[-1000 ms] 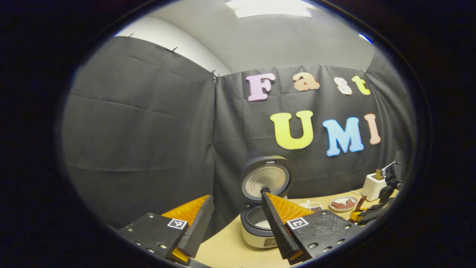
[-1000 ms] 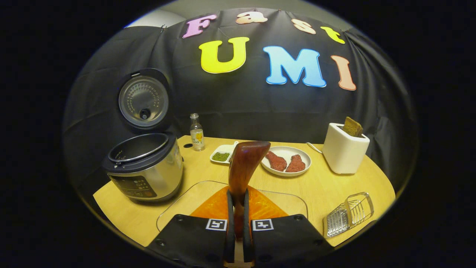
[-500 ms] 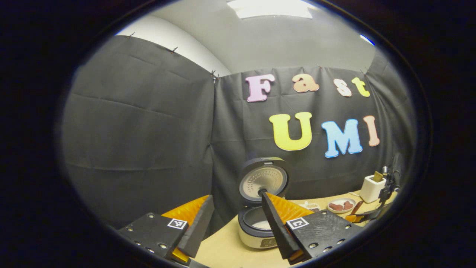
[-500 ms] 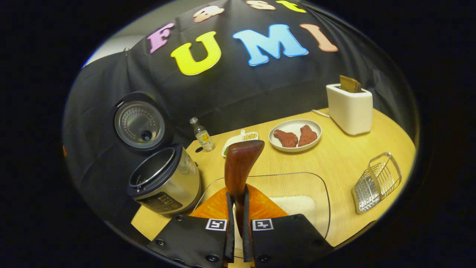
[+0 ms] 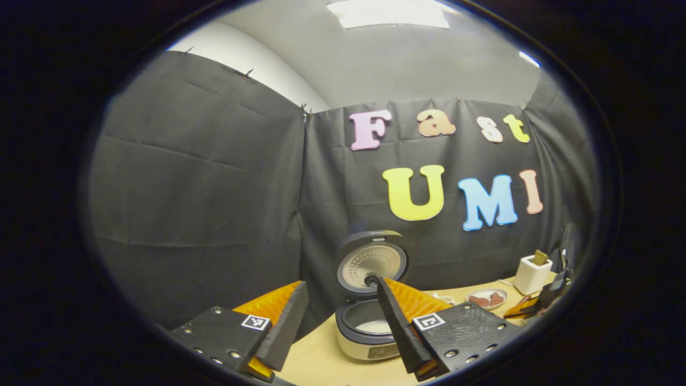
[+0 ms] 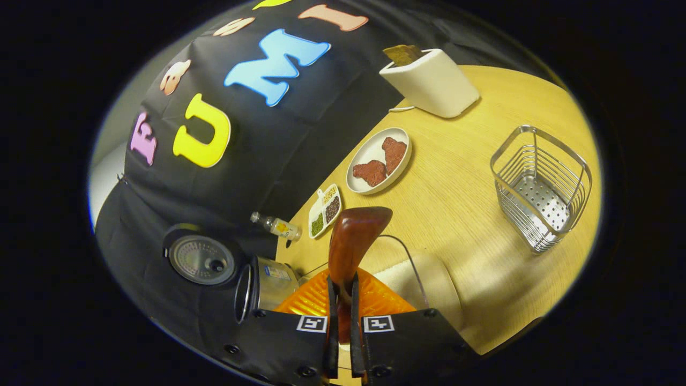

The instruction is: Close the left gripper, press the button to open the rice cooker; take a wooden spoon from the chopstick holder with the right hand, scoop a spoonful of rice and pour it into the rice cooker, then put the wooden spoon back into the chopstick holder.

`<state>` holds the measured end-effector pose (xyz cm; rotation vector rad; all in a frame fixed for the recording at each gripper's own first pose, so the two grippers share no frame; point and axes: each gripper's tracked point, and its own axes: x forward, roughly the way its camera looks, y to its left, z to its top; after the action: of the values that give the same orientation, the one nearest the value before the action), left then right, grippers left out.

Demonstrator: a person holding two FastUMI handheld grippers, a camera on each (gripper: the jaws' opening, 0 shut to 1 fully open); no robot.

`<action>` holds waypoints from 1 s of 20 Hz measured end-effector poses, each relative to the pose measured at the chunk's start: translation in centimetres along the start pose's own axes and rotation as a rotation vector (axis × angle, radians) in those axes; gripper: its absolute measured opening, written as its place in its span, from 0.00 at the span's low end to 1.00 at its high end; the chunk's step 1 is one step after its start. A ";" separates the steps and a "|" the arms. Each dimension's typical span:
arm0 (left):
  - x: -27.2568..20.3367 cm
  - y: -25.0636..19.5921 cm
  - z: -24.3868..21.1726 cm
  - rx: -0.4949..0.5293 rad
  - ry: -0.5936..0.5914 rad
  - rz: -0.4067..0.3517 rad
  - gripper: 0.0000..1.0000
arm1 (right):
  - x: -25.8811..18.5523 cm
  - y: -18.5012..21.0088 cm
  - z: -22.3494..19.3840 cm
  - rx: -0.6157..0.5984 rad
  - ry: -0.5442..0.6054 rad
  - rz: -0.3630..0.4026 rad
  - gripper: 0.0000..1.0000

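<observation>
Scooping step: right gripper fingers clamp the wooden spoon, tilted over the clear rice container just right of the open rice cooker. Left gripper fingers wide apart, empty. Next, I judge: dip the bowl into the rice.

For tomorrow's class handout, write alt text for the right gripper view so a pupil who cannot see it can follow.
The right gripper is shut on a wooden spoon above a clear rice tray on a wooden table. In this tilted view an open rice cooker sits at lower left, with a plate of meat, a white toaster and a wire chopstick holder beyond.
</observation>
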<state>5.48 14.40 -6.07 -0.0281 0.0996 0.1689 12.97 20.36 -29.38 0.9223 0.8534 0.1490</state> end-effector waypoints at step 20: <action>-0.3 1.5 -0.5 -0.022 -0.006 0.027 0.80 | -1.6 11.1 4.2 0.264 0.000 0.244 0.10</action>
<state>4.89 15.86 -6.54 -0.0481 0.0918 0.1973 17.41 23.81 -18.79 1.2747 0.7699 0.2513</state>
